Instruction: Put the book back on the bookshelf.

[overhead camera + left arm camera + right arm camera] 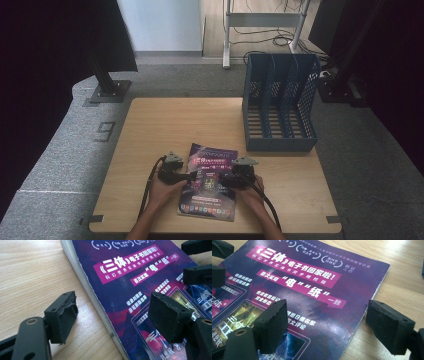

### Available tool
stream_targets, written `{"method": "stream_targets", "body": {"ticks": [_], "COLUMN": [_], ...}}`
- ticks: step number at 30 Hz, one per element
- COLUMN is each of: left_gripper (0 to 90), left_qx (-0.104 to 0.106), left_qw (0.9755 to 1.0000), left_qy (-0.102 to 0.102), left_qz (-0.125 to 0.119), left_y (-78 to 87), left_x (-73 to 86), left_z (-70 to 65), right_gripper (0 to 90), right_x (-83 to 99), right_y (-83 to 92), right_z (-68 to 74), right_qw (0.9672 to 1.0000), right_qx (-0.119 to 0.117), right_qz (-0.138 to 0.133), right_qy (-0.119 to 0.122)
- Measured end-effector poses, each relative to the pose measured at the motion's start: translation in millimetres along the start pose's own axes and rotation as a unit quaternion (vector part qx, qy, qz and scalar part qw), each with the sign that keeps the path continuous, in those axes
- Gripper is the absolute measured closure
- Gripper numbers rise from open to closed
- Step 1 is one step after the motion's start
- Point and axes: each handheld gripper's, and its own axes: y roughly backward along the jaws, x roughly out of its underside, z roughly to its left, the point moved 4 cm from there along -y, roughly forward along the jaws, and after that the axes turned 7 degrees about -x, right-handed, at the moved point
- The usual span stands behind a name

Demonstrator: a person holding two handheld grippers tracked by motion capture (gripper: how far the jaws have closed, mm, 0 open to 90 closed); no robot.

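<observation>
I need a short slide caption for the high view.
Two hand-held grippers, left and right, meet over a purple paperback book on a wooden table.

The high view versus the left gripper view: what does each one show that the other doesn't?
The high view alone takes in the blue file rack at the table's far right, the grey carpet and the person's forearms. The left gripper view alone gives the white printed characters on the cover and the page edges along the book's side. Both show the purple book lying flat on the wooden table, with the left gripper open astride its edge, and the right gripper opposite.
</observation>
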Motion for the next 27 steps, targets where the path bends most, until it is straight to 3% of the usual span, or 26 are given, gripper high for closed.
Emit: {"method": "stream_targets", "body": {"ticks": [10,13,17,22,27], "left_gripper": [21.8,19.2,18.5,18.7,18.9], "left_qx": [0.013,0.006,0.004,0.019,0.017], "left_qw": [0.9999,1.0000,1.0000,0.9994,0.9993], "left_qy": [0.004,0.001,0.008,0.028,0.030], "left_qz": [-0.001,-0.001,-0.003,-0.010,-0.011], "left_y": [-9.4,-11.1,-11.7,-10.8,-10.8], "left_x": [-4.7,-5.6,-5.7,-5.3,-5.1], "left_z": [-9.3,-11.4,-12.6,-9.9,-10.2], "right_gripper": [18.9,18.8,18.8,18.7,18.6], "right_x": [0.4,0.5,0.5,0.6,0.7], "right_y": [0.8,0.9,0.8,0.8,0.8], "right_z": [1.6,1.0,0.8,0.3,0.0], "right_qw": [0.9999,1.0000,1.0000,1.0000,1.0000], "right_qx": [0.006,0.004,0.003,0.001,0.001], "right_qz": [-0.002,-0.001,-0.001,0.000,0.001], "right_qy": [0.008,0.006,-0.001,-0.002,-0.002]}}
